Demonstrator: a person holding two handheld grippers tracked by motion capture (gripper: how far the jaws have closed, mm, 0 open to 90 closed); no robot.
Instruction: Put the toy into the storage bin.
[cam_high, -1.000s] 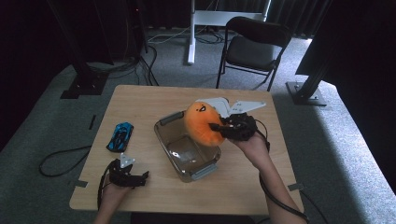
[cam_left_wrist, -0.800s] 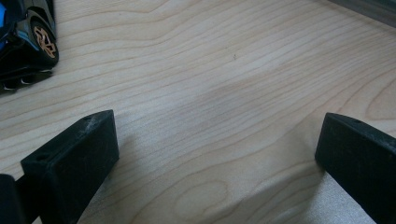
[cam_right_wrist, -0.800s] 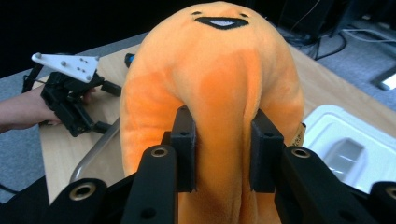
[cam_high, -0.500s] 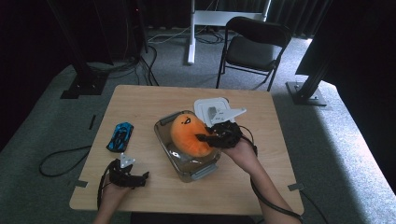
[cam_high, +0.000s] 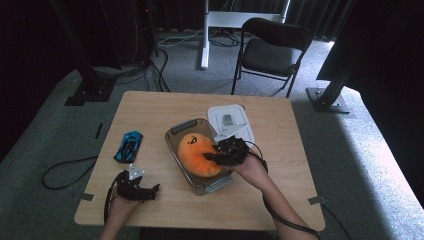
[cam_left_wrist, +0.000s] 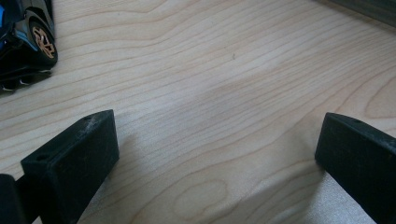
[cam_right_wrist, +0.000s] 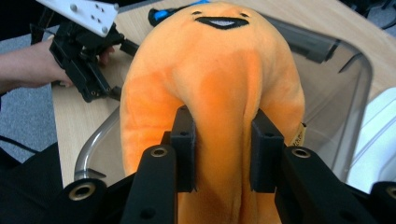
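Plush (cam_high: 200, 155): one (orange), pinched by right gripper (cam_high: 220, 155); left gripper (cam_high: 150, 190) agape; one toy car (cam_high: 128, 146).

No readable text, labels, brands or numbers anywhere. The tag (cam_right_wrist: 299, 134) at the plush's (cam_right_wrist: 219, 93) 3 o'clock side is too small and blurred to read. The black marks on the plush are a stitched face, not lettering. The toy car (cam_high: 128, 146) carries no legible marking.
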